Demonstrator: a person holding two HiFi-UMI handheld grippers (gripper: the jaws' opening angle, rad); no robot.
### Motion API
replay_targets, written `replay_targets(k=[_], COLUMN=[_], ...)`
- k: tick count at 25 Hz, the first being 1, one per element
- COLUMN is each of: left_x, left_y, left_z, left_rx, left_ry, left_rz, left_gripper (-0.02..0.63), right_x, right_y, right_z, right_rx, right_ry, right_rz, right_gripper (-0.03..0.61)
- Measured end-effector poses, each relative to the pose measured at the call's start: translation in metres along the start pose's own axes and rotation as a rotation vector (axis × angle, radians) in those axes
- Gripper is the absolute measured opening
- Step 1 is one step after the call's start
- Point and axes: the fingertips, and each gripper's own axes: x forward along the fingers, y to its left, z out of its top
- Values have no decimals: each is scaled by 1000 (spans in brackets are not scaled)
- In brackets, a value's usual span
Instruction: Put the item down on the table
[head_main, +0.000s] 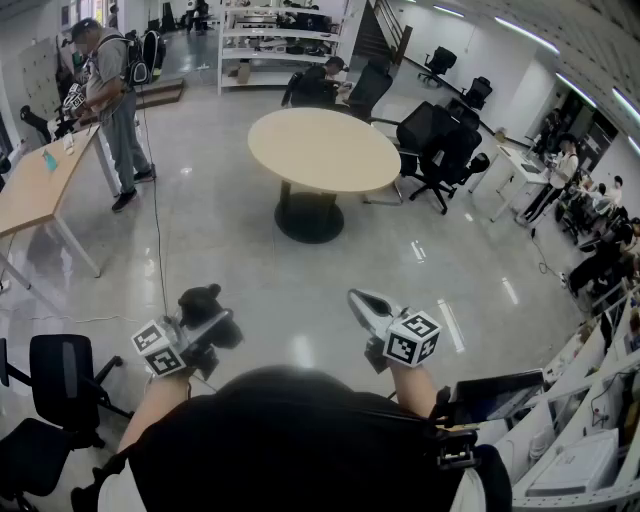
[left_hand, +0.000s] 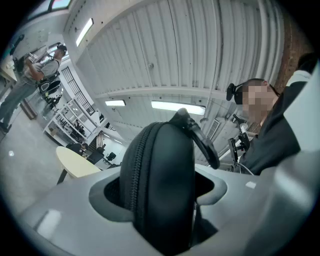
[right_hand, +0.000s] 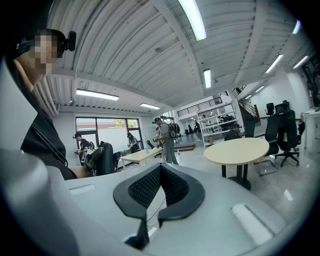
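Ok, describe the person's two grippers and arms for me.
The left gripper and right gripper are pale grey moulded bodies, each bearing a white cube with black square markers. The right's pads are black and textured. The forearms are bare below a black top.

- Head view: from above the person's head, looking steeply down and forward; left gripper (head_main: 205, 315) and right gripper (head_main: 365, 303) sit near, low in frame, the round desk (head_main: 323, 150) well beyond.
- Left gripper view: tilted up toward the ceiling (left_hand: 200, 50), with the black case (left_hand: 160, 190) very near the lens.
- Right gripper view: about level, across the floor (right_hand: 295, 195).
- All 3 views share the round desk and a standing person (head_main: 112, 95).
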Motion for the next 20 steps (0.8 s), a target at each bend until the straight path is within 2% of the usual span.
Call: replay_targets(k=[12, 20], left_x=[-11, -36], left_y=[17, 38], left_z=[12, 25], left_rx=[-3, -17], left_ry=[-2, -6], left_rz=[8, 13], left_gripper=[322, 322], right_x=[25, 54], right_y=[5, 17], right_z=[9, 9], right_rx=[-13, 32], right_ry=[-1, -20], right_rz=[2, 0], right_gripper=[11, 14])
